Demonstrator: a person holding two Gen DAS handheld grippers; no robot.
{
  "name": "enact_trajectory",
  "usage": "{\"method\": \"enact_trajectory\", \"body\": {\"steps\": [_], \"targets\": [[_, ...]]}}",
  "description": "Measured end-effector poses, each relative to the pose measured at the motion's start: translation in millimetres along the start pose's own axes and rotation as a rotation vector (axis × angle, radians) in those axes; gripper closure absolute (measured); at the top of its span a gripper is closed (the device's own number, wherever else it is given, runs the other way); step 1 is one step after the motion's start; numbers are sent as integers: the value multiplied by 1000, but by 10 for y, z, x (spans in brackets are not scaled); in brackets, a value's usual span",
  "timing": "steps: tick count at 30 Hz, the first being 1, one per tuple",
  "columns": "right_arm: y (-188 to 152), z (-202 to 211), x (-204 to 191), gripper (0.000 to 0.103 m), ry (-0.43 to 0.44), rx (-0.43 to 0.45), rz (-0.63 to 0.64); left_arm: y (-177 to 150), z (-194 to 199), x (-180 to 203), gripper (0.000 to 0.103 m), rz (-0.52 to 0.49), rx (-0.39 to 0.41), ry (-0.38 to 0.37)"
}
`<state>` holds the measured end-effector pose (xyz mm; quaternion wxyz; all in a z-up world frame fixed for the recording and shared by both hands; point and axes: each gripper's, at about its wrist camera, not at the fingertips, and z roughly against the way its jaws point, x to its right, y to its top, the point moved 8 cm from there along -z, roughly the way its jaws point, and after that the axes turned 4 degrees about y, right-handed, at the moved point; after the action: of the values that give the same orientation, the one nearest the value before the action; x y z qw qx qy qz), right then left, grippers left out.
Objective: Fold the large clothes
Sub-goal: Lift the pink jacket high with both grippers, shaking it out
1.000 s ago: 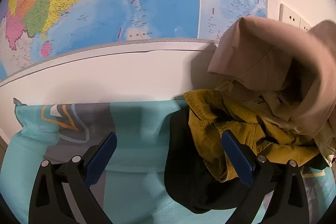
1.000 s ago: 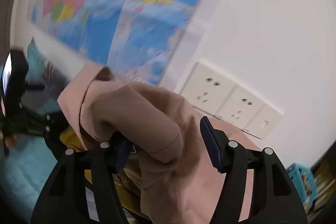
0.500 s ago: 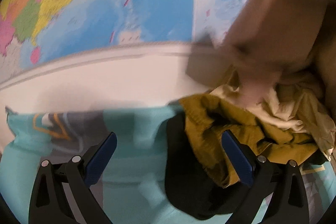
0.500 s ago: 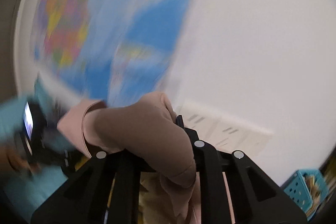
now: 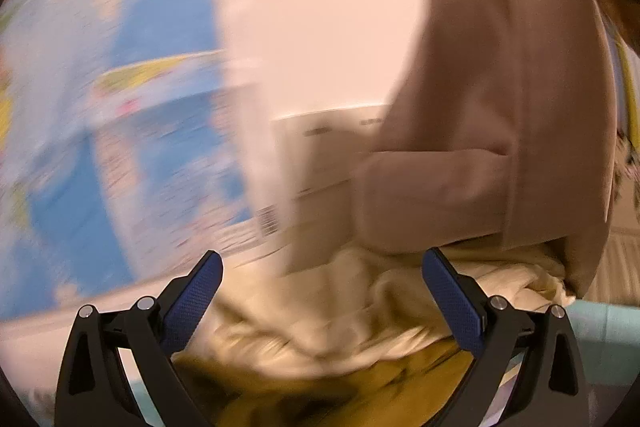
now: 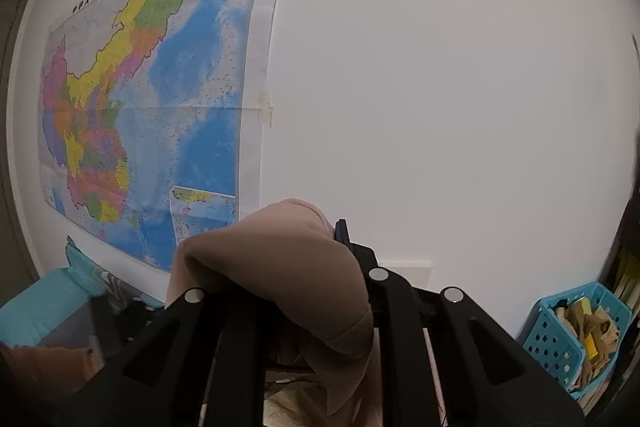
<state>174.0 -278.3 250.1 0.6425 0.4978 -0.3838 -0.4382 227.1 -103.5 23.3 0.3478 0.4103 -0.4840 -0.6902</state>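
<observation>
colourful wall map point(image 6: 132, 115) on white wall point(image 6: 440, 87), blue perforated basket point(image 6: 568, 339) at lower right

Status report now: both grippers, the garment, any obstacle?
Right gripper shut on pink garment, lifted. Left gripper open, empty. Cream and mustard clothes piled under it. No obstacle seen.

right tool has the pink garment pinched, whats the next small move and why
Probably bring the open left tool onto the hanging pink garment and pinch a second spot. The right tool is shut on one bunched fold, so the cloth dangles over the cream and mustard clothes and cannot spread out for folding.
</observation>
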Motion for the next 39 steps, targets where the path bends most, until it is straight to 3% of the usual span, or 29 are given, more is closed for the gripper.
{"method": "enact_trajectory", "body": {"steps": [2, 6, 9, 11, 12, 13, 14, 21, 24, 28, 33, 35, 39], "targets": [[-18, 34, 42, 91, 4, -1, -4, 24, -130, 226, 7, -98, 40, -8], [-63, 55, 82, 91, 22, -10, -10, 7, -393, 477, 7, -296, 74, 82], [-105, 64, 92, 91, 22, -14, -2, 147, -437, 552, 7, -348, 134, 119], [-99, 101, 119, 91, 10, -12, -9, 227, -476, 602, 30, -381, 150, 123], [-75, 142, 129, 91, 10, -8, -12, 259, -498, 612, 69, -378, 128, 116], [-33, 202, 138, 91, -7, -2, -7, 300, -538, 597, 87, -345, 78, 87], [13, 260, 148, 91, -16, 6, -5, 367, -515, 573, 91, -307, 64, 61], [839, 1249, -38, 92, -34, 177, 50, 1287, 283, 183, 94, -119, 189, -11], [1172, 1772, -198, 92, -26, 261, 68, 1760, 815, -105, 94, -28, 250, -37], [1435, 2426, -452, 92, 28, 333, 69, 2174, 1604, -487, 94, 45, 329, -13], [1309, 2755, -697, 92, 112, 309, 40, 2282, 2633, -875, 94, 87, 366, 29], [1164, 2808, -848, 92, 195, 297, 1, 2172, 3117, -922, 94, 79, 362, 72], [804, 2798, -1289, 92, 356, 264, -31, 1940, 3719, -1128, 94, 75, 315, 162]]}}
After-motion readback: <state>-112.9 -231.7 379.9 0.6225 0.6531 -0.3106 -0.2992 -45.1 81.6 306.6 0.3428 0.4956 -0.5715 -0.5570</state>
